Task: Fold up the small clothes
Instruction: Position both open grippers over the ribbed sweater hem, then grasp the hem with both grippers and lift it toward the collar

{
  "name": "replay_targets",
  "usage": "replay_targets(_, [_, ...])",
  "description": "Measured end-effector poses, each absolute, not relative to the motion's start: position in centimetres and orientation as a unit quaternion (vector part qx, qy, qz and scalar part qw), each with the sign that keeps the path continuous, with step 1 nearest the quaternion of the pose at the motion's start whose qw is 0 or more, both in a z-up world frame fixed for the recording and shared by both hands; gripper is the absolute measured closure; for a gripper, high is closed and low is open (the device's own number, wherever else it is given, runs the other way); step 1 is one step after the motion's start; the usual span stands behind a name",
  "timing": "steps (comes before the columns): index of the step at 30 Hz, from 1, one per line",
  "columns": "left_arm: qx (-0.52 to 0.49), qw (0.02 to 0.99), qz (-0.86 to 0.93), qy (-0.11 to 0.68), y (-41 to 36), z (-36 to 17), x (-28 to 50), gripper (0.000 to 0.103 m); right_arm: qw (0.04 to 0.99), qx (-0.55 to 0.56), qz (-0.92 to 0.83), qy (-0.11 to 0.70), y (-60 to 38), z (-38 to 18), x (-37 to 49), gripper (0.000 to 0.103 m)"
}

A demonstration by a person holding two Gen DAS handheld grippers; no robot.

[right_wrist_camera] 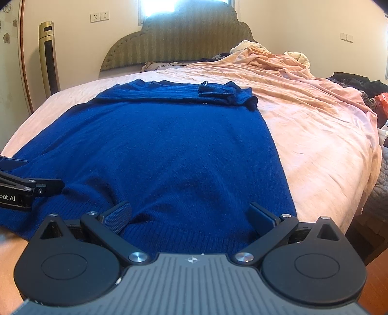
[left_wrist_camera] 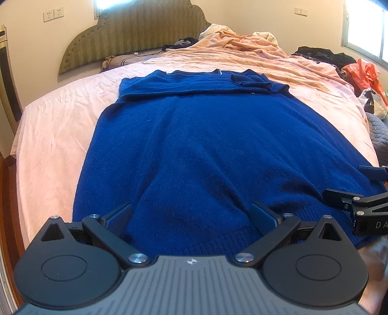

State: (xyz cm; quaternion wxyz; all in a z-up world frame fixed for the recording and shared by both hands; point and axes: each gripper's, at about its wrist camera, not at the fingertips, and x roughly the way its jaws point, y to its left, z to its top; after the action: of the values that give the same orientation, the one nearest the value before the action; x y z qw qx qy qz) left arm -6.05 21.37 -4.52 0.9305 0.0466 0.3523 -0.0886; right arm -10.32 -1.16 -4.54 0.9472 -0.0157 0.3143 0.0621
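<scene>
Bed [left_wrist_camera: 48, 135]: blue sweater [left_wrist_camera: 206, 145]; gripper [right_wrist_camera: 14, 186] marked "bot.AI".

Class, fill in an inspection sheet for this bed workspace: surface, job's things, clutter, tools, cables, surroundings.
Surface: bed sheet, pink, wrinkled.
Job's things: blue sweater lying flat, sleeves folded across the top, hem nearest the tools.
Clutter: peach blanket bunched on the right side; dark clothes and an orange bag at the far right.
Tools: left tool open over the hem; right tool open over the hem, beside it.
Cables: nothing seen.
Surroundings: headboard, wall sockets, tower fan, window.
</scene>
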Motion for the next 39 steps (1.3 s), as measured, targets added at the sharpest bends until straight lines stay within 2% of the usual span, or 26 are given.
replay_targets(19, [0.052, 0.929, -0.093, 0.354, 21.3, -4.6, -7.1, 0.000, 0.946, -0.015, 0.065, 0.317, -1.3, -4.5, -10.3, 0.001])
replay_targets(25, [0.039, 0.926, -0.112, 0.358, 22.2, -4.3, -8.2, 0.000, 0.945, -0.034, 0.086, 0.315, -2.1, -4.3, -12.9, 0.001])
replay_targets(30, [0.028, 0.922, -0.128, 0.363, 23.7, -2.5, -10.2, 0.000, 0.943, -0.009, 0.099, 0.319, -3.9, -3.0, -15.4, 0.001])
replay_targets(33, [-0.006, 0.931, -0.146, 0.334, 26.0, -0.9, -11.7, 0.000, 0.941, 0.047, 0.107, 0.318, -6.6, -1.9, -15.6, 0.000])
replay_targets(35, [-0.016, 0.933, -0.147, 0.328, 27.4, -0.5, -11.4, 0.000, 0.937, 0.090, 0.110, 0.320, -8.9, -1.6, -14.6, 0.004])
replay_targets(39, [-0.040, 0.928, -0.120, 0.351, 29.6, -1.1, -8.8, 0.000, 0.924, 0.154, 0.099, 0.337, -12.2, -1.9, -11.5, 0.019])
